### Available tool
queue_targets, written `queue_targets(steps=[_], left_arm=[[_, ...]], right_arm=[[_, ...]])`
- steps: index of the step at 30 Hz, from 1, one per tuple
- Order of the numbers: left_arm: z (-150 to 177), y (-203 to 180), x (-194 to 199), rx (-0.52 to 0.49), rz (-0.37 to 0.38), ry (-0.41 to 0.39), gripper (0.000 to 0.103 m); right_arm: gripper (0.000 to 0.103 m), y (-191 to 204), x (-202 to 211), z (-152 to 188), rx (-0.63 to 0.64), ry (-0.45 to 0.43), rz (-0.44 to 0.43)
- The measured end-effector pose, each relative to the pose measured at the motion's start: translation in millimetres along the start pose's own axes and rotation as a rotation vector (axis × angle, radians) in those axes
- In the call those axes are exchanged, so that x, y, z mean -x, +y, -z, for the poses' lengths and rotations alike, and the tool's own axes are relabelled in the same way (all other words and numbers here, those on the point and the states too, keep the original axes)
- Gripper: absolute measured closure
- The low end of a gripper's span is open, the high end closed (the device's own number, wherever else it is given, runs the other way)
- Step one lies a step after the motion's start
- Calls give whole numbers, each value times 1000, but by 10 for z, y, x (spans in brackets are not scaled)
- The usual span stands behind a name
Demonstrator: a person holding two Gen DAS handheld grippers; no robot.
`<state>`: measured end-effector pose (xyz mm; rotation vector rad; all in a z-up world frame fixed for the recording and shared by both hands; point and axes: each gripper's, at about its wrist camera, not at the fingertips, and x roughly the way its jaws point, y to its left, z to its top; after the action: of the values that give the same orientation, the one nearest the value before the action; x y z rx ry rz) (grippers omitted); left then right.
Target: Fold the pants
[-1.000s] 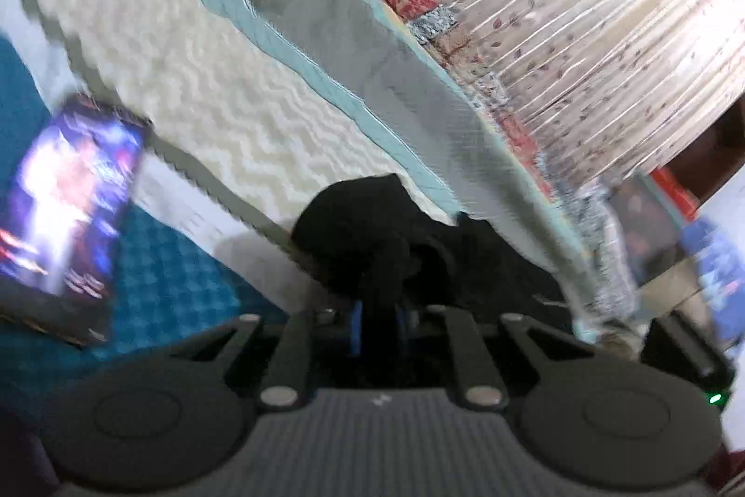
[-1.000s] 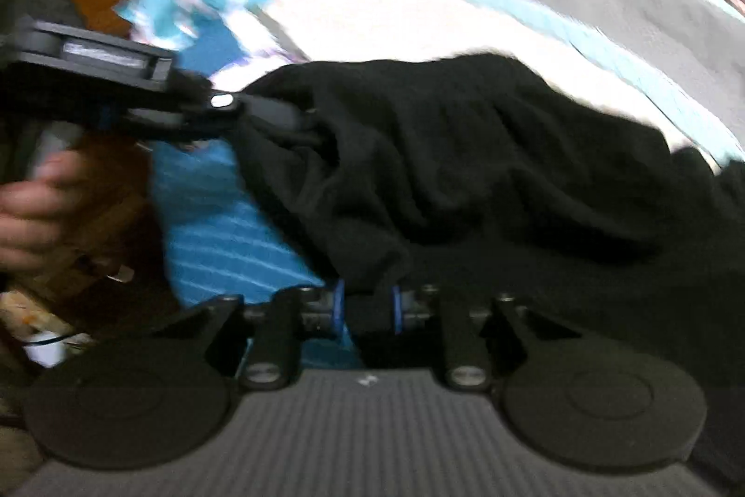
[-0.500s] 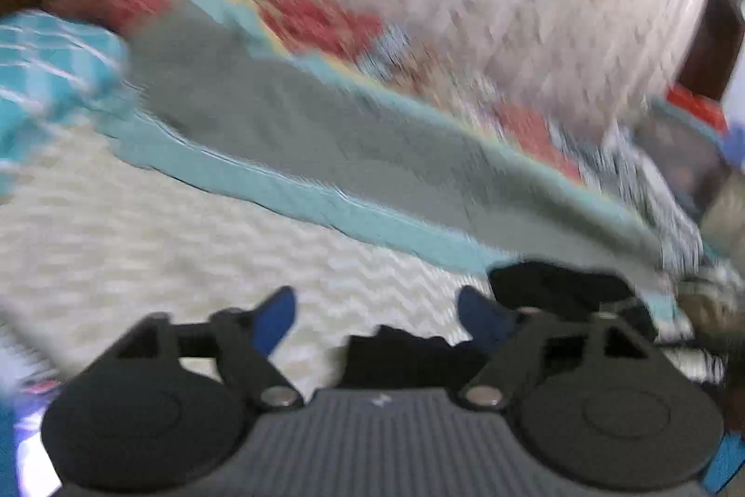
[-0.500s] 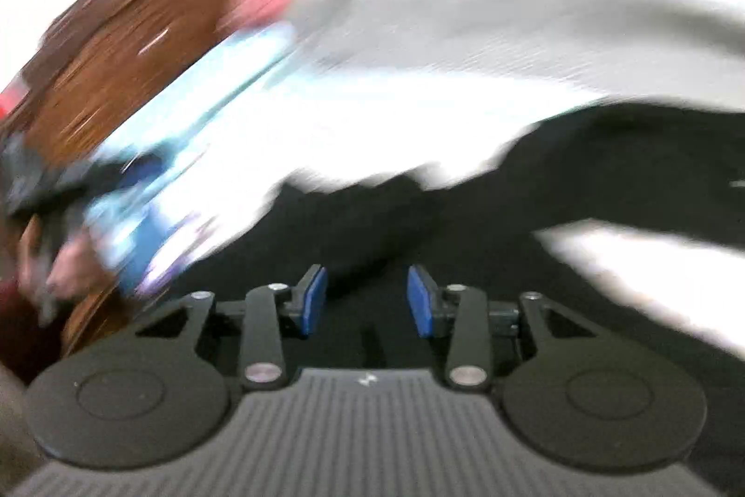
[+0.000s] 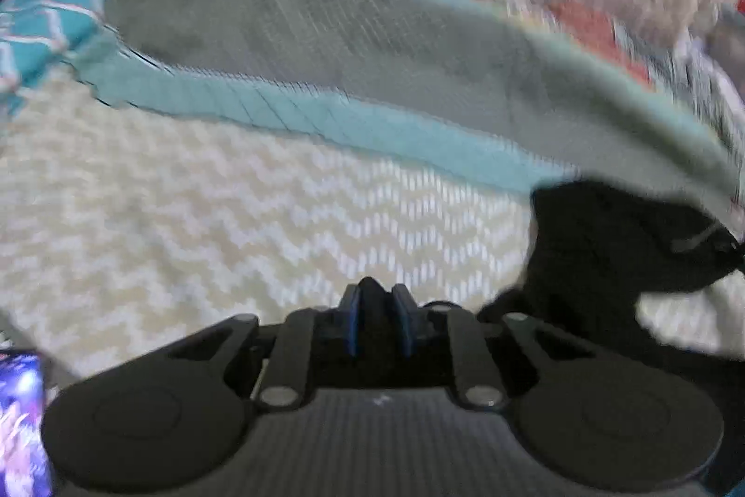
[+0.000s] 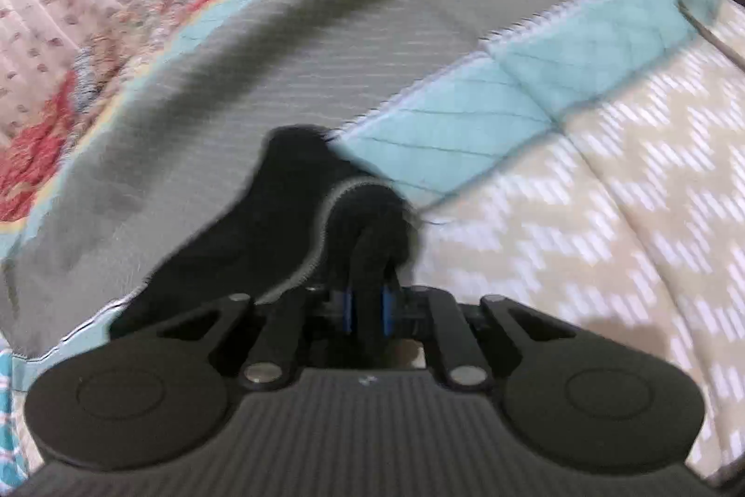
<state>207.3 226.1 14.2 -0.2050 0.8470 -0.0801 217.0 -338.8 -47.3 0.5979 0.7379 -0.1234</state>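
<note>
Bed [image 5: 195,236] in cream chevron cover; black pants [image 6: 279,227], grey-teal quilt [image 5: 354,45] atop

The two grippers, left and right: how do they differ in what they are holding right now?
The right gripper has a thick roll of the black pants between its fingers, with cloth bunched up ahead of it. The left gripper pinches only a thin black fold, and the rest of the pants lies off to its right. The left looks over the cream zigzag bedspread, the right toward the grey blanket. Both jaws are closing.

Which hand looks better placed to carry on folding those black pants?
The right, probably. The right gripper is closing on a bunch of the black pants, most of them right before it. The left gripper pinches only a small bit, the bulk off to its side.
</note>
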Motion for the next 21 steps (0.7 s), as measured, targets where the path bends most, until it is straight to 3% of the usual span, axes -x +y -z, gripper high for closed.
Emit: queue_targets(steps=[4,7,9,12,13,15,18,21], left_arm=[[88,67,594,53,-30,-130,88],[276,142,857,86,-10,-144,88],[474,223,972,101,9,-129,88],[715,342,1046,126,-7,-90,88],[777,397,1063,143,-8,-73,88],[898,475,1104,178,-2,-45,88],[999,526,1172,197,6,-46,88],[1021,520,1207,192,15,-54,88]], right_arm=[[89,91,908,-78,155,-230,-23],[89,-160,1650,55,202,-372,7],[86,-413,1949,268,227,-418,48],[60,-859,2040,690,232,-395,224],[46,-1019,2012,815,221,-362,330],[43,-1243,1987,989,162,-314,455],[43,-1481,2147,1094,-14,-322,385],[43,-1372,2128,928,-78,-301,253]])
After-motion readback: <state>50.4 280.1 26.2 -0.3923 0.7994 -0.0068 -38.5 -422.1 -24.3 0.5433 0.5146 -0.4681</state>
